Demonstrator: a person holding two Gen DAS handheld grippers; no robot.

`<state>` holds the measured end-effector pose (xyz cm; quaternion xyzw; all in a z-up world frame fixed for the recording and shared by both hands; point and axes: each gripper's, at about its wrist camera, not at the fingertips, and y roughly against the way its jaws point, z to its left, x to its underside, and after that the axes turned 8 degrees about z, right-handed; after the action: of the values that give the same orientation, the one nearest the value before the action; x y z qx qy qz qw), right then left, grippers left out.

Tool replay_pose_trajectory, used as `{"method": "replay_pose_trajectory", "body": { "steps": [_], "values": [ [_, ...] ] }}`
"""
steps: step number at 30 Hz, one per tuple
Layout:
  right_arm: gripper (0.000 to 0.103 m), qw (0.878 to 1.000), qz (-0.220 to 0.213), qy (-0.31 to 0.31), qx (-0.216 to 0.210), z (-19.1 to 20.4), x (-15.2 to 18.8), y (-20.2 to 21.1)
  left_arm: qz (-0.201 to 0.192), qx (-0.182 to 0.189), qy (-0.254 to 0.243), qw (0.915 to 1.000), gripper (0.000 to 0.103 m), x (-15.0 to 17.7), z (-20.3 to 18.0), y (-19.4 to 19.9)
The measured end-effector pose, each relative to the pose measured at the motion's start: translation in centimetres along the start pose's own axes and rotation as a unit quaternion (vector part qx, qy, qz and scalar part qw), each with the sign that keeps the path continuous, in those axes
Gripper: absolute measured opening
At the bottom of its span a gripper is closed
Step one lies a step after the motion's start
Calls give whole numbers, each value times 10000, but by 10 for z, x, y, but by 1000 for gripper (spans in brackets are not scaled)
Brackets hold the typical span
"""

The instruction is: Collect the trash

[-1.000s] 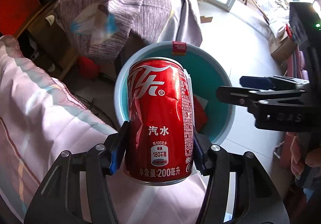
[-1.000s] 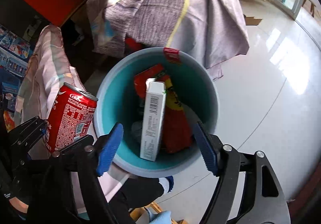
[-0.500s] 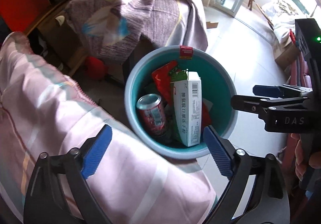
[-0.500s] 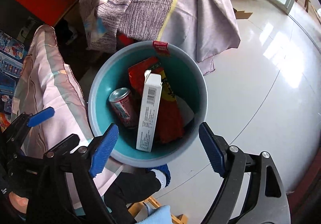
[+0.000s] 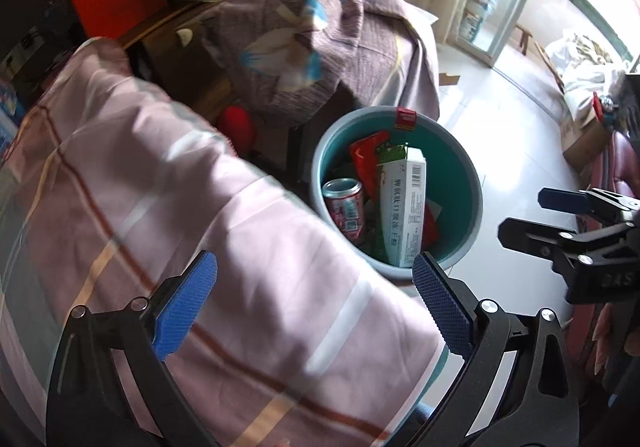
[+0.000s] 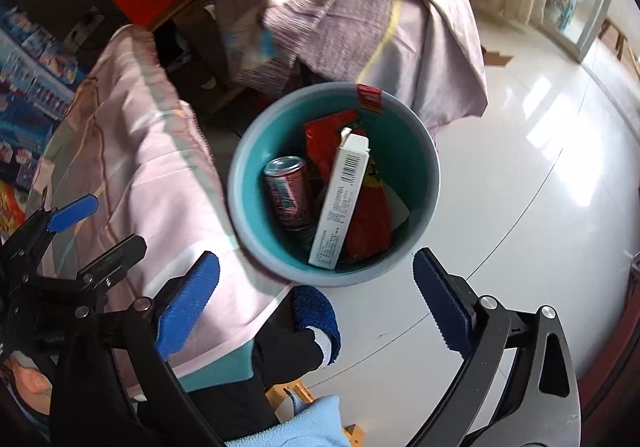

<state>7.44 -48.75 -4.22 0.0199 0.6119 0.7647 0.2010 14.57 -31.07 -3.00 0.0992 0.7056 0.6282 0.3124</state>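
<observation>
A teal bin [image 5: 460, 175] stands on the floor; it also shows in the right wrist view [image 6: 424, 167]. In it lie a red soda can [image 5: 344, 207] [image 6: 288, 193], a white carton [image 5: 404, 215] [image 6: 340, 207] and red wrappers [image 6: 368, 219]. My left gripper [image 5: 316, 299] is open and empty above the pink-covered table edge, near the bin. My right gripper [image 6: 316, 299] is open and empty, above the bin's near rim. Each gripper shows in the other's view: the right one [image 5: 560, 215], the left one [image 6: 92, 223].
A pink plaid cloth [image 5: 160, 227] covers the table on the left. A purple-grey blanket [image 5: 320, 47] is draped over furniture behind the bin. White tiled floor [image 6: 540, 167] spreads to the right. A person's blue-slippered foot [image 6: 316, 311] is near the bin.
My left gripper opened and the red can dropped into the bin. Both grippers have pulled back, so the bin looks smaller and farther away.
</observation>
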Motion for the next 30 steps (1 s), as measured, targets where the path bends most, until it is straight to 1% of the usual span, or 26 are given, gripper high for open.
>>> {"method": "replay_pose_trajectory", "body": {
  "steps": [6,10,15,21,30],
  "values": [
    [96,9989,-244,285,265,26,18,18,-168,-60,276,9995,99,21,18,18],
    [96,9985,-316,381,239,39,28,23,-202,-144,430,9988,99,34,29,24],
    [96,9973,-465,461,332,53,41,28,-286,-239,559,9977,99,50,43,33],
    [96,9975,-487,434,272,62,50,25,-348,-229,728,9965,99,64,58,39],
    [96,9981,-416,398,196,71,54,17,-428,-271,802,9955,99,72,68,41]
  ]
}}
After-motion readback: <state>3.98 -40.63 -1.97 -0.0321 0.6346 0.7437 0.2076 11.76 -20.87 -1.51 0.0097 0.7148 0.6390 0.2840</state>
